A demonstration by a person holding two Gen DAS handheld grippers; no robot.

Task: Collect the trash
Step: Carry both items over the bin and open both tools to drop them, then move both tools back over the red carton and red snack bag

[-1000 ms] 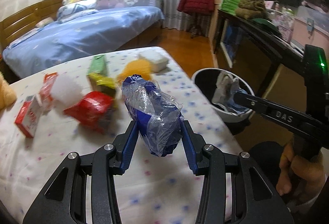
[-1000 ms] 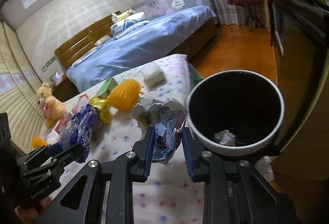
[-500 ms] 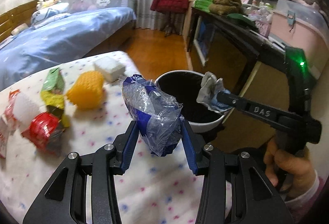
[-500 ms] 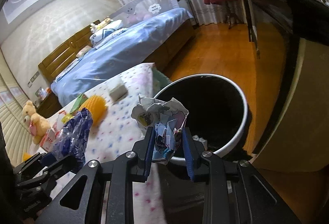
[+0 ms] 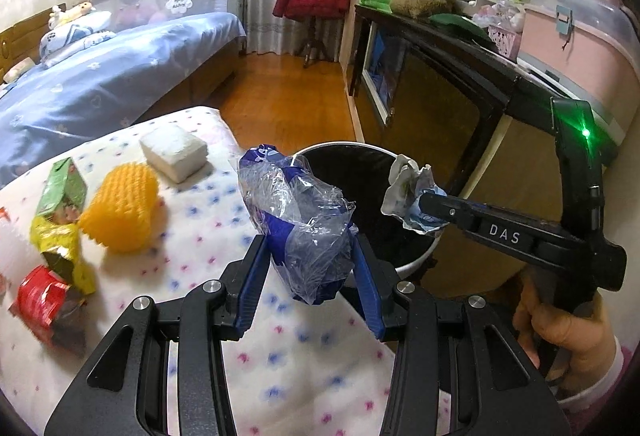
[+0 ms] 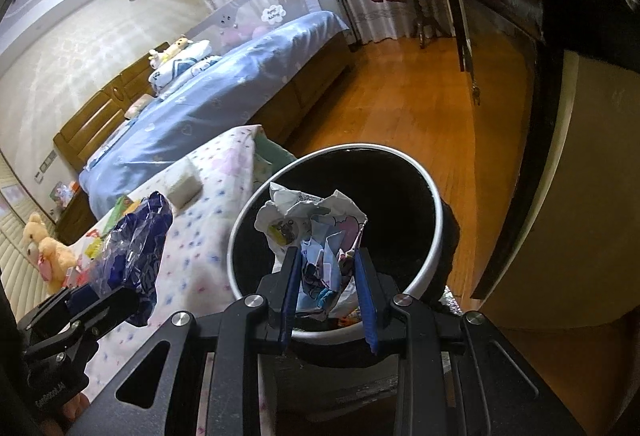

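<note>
A: Where do the two loads sit at this moment?

B: The right gripper point(image 6: 328, 272) is clamped on a crumpled paper wrapper point(image 6: 312, 232), and from its own camera the wad hangs over the mouth of the black trash bin point(image 6: 436, 236), inside the white rim. The left gripper point(image 5: 310, 256) is closed around a crushed blue plastic bag point(image 5: 298, 211); it is above the edge of the flowered bedspread point(image 5: 200, 236), near the bin but seemingly not yet over the opening.

A: So what makes the drop go well?

B: Probably the right gripper should release first, since it looks centred. Opening the fingers fully matters, because crumpled paper can snag on a pad. A low release keeps the light wad from drifting onto the rim.

A: And the bag?

B: The film is springy and may cling or unfold, so the left gripper likely needs to come further across until the bag sits clear inside the rim. The two grippers are close together there, so going one at a time avoids a knock.

A: Anything left behind?

B: Yes: a yellow sponge point(image 5: 120, 211), a white block point(image 5: 174, 149), a green carton point(image 5: 60, 187) and a red packet point(image 5: 42, 292) lie on the bedspread.
</note>
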